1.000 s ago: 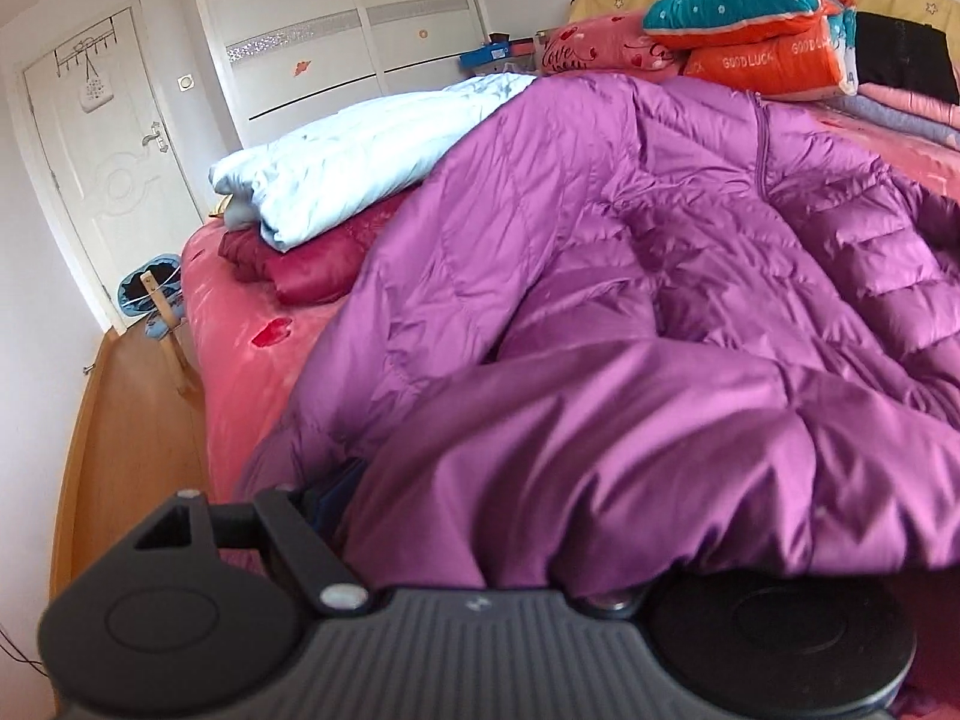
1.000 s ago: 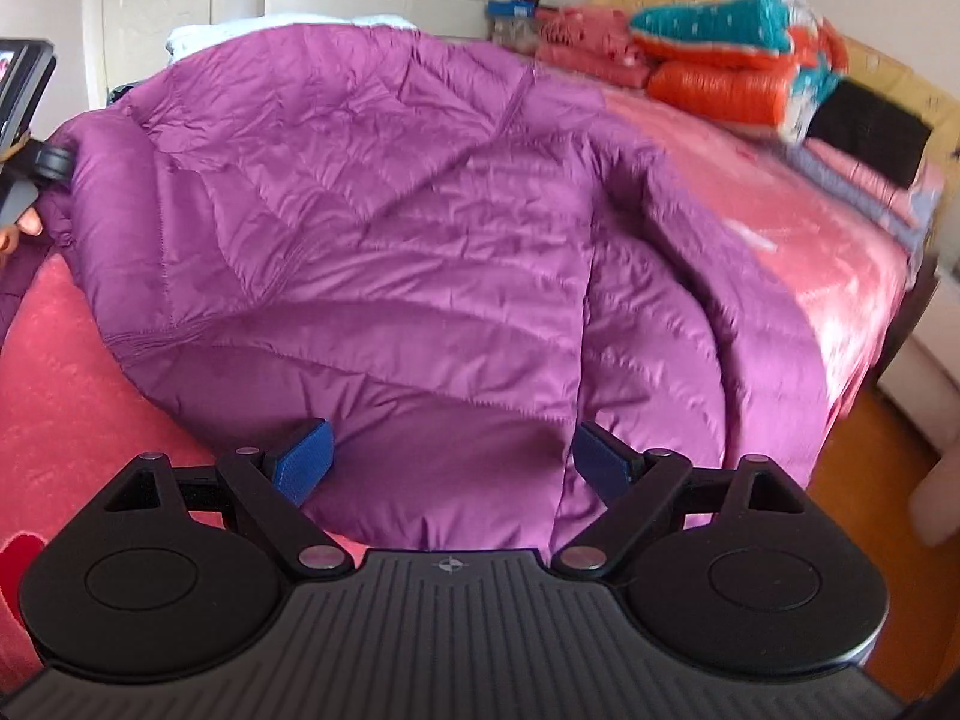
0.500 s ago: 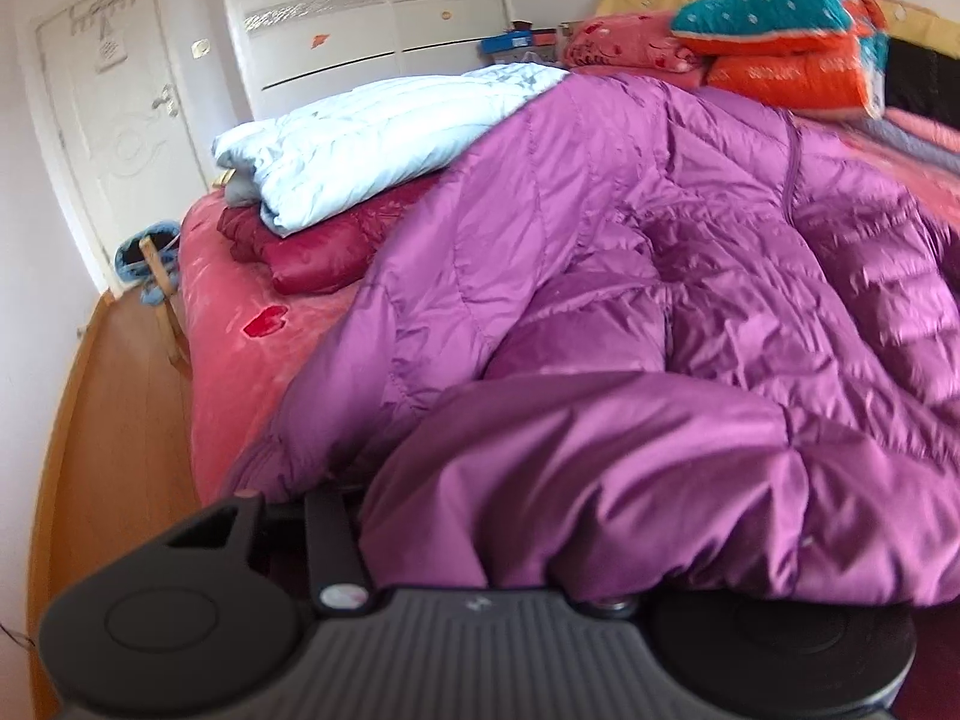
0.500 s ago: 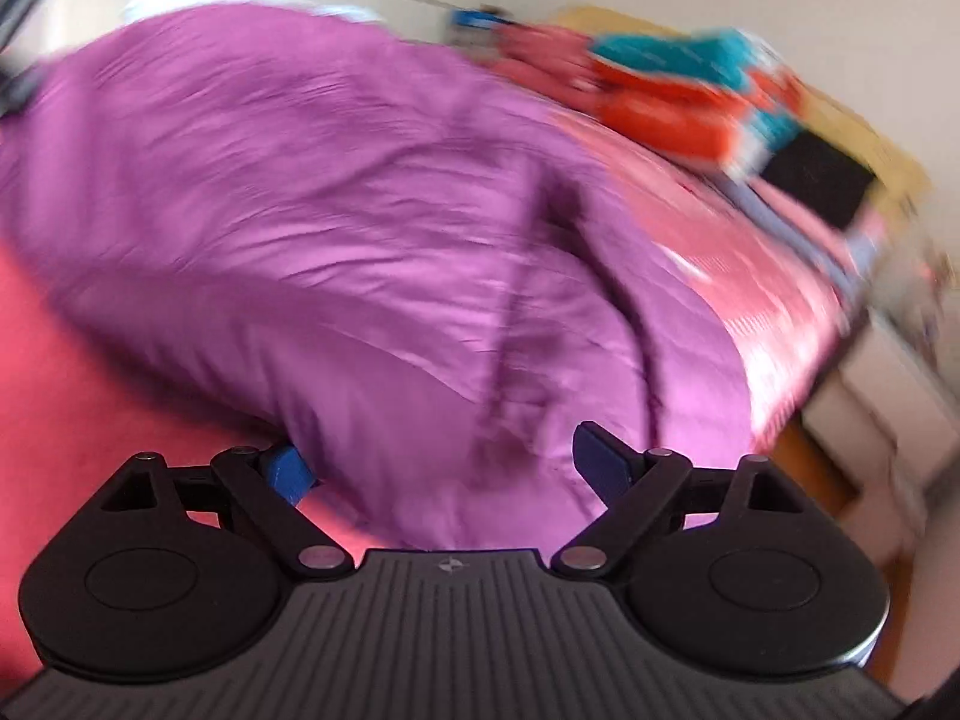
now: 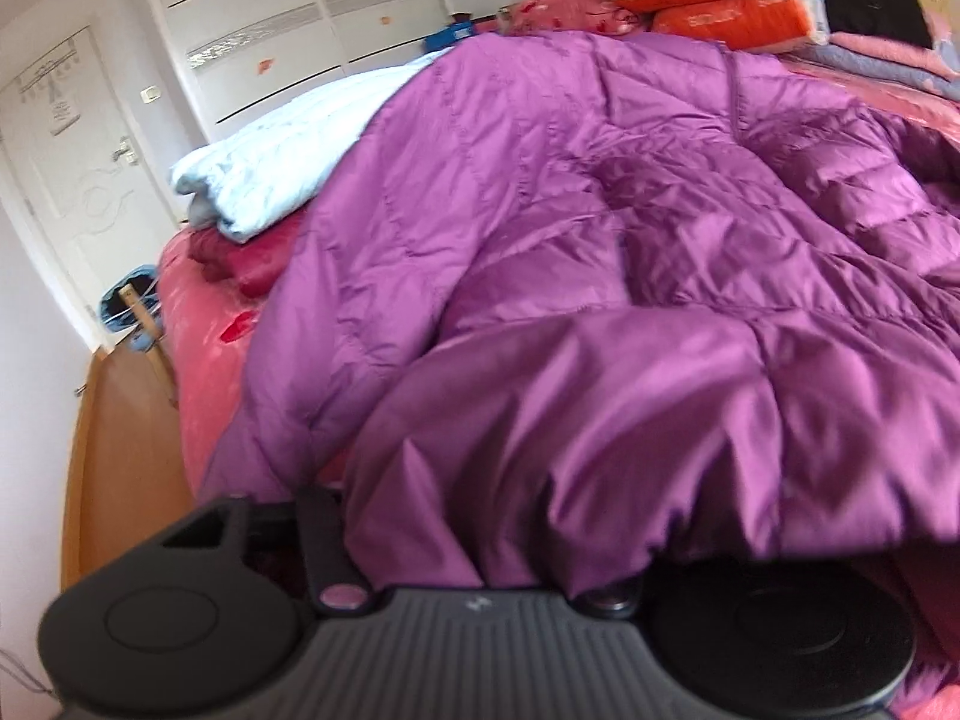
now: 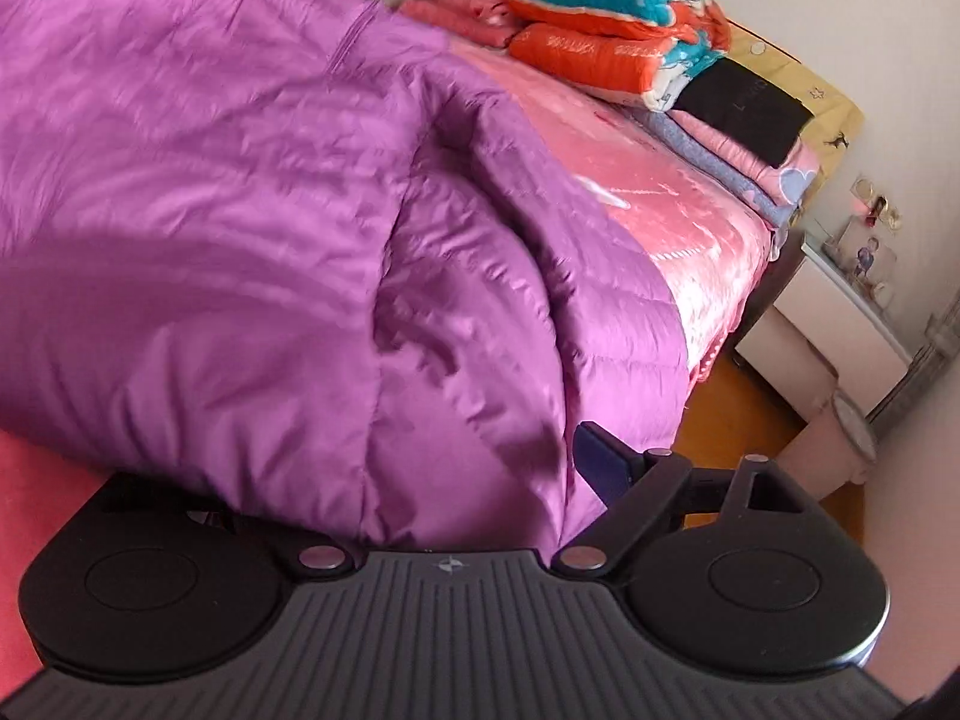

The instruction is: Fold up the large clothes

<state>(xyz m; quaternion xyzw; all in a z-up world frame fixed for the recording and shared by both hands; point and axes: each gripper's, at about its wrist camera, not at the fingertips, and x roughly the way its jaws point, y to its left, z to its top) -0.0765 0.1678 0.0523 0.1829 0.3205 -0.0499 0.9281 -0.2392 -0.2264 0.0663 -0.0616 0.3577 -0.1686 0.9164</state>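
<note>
closest to me, the left gripper (image 5: 474, 516) is buried under a bunched edge of the purple down jacket (image 5: 600, 252); one finger shows beside the cloth and the other is hidden, so i cannot tell for sure whether it is clamped, though the fabric draped over the housing makes me judge it has hold of the hem. on the other side, the right gripper (image 6: 384, 480) has jacket cloth filling the gap between its fingers, with only the blue pad of one finger (image 6: 600, 462) showing at the cloth's edge; whether it is pinched or merely pushed in, i cannot tell. the jacket itself lies spread over the pink bedspread (image 6: 690, 240), heaped and puffy, covering most of the near half of the bed. i reckon it is light but bulky, soft, springy with trapped air, and its shiny shell looks slippery, so i would grip a seam or hem rather than a smooth quilted panel, and press the fold flat afterwards. beyond the jacket on its far left sits a pale blue garment (image 5: 288, 174) on top of a dark red one (image 5: 240, 252). past the jacket toward the headboard, a stack of folded quilts (image 6: 612, 30) rests well apart from it.
</note>
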